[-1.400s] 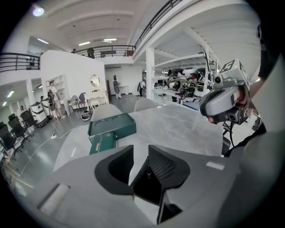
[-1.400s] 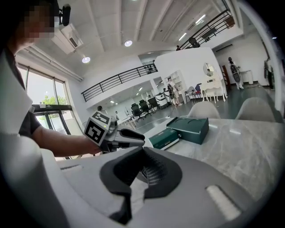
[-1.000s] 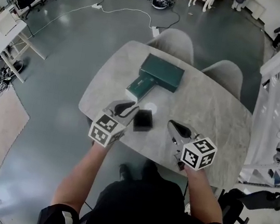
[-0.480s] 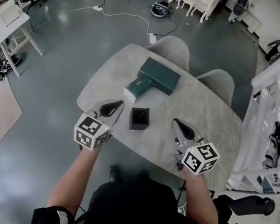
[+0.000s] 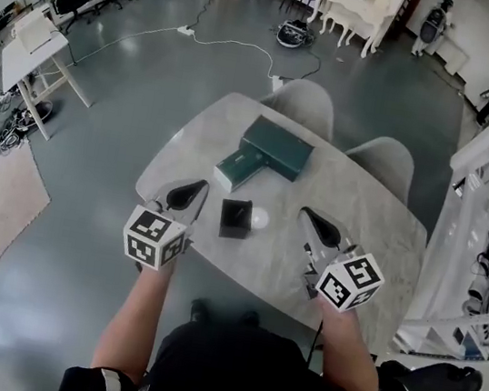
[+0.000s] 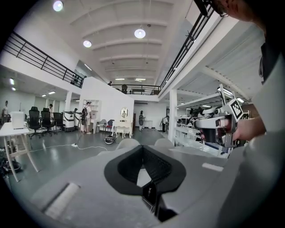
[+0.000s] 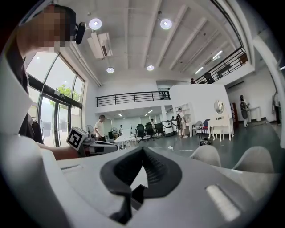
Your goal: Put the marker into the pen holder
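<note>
The black square pen holder (image 5: 235, 218) stands upright on the marble table (image 5: 362, 209), between my two grippers. No marker shows in any view. My left gripper (image 5: 200, 185) hovers left of the holder with its jaws shut and nothing between them; its own view (image 6: 142, 146) shows the tips meeting. My right gripper (image 5: 305, 213) is right of the holder, also shut and empty, tips together in its own view (image 7: 142, 149). Both gripper views look level across the room, and the holder is hidden in them.
A large dark green box (image 5: 277, 146) and a smaller green box (image 5: 240, 168) lie on the far half of the table. Two grey chairs (image 5: 303, 104) stand beyond it. A bright light spot (image 5: 259, 217) sits beside the holder. The near table edge is under my forearms.
My left gripper has drawn back to the left, away from the pen holder it stood beside a second ago. The right gripper has hardly moved. The head view has shifted slightly.
</note>
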Tool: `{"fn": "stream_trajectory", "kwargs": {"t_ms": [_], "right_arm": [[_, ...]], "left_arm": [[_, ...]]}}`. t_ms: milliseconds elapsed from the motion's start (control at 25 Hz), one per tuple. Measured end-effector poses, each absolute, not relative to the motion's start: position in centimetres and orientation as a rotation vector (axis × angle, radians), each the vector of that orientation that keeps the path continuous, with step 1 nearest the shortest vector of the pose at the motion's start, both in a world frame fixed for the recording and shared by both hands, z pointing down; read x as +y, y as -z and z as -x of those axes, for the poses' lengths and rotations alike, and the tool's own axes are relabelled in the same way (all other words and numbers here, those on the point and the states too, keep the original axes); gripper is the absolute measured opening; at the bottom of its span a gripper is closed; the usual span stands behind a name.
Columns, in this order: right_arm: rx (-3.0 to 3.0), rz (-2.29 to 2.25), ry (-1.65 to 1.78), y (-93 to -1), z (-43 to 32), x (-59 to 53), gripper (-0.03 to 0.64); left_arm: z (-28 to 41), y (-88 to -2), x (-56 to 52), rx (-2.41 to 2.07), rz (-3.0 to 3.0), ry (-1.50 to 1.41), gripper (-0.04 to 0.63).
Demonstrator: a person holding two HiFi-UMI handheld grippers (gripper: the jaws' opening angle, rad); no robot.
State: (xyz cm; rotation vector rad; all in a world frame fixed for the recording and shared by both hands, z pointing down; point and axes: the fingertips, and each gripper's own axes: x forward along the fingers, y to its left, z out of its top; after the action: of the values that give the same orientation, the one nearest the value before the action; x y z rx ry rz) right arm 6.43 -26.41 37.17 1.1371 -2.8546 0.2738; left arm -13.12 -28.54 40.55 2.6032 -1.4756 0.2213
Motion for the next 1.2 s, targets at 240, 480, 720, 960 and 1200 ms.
{"fn": "stream_trajectory", "kwargs": {"t_ms": [240,480,720,960,1200], "right_arm": [[-2.87,-1.165,-0.16,-36.4,-9.0,-26.3,0.0],[-2.882,-1.194,-0.136,-36.1,-10.7,-26.1,0.0],[-2.885,-1.204,-0.13,-36.1,-11.8,-26.5,0.0],[-2.887,-1.169,-0.154,-36.5,-10.4,-26.3,0.0],[-2.893,-1.135,-0.156,-36.8,-10.2,-25.8,0.0]], "left_arm": [[11.0,-39.5,-28.7,-1.497,-2.586,-0.21,0.011],[9.8,-39.2,-29.1,-1.496,-2.599,-0.25,0.011],[9.2,-39.2,-29.4,-1.517,-2.592,-0.309,0.011],[10.2,-39.3,-29.2,-1.511,-2.583,-0.308,0.011],[10.5,-39.6,-28.6,-1.527,-2.567,-0.311,0.011]]}}
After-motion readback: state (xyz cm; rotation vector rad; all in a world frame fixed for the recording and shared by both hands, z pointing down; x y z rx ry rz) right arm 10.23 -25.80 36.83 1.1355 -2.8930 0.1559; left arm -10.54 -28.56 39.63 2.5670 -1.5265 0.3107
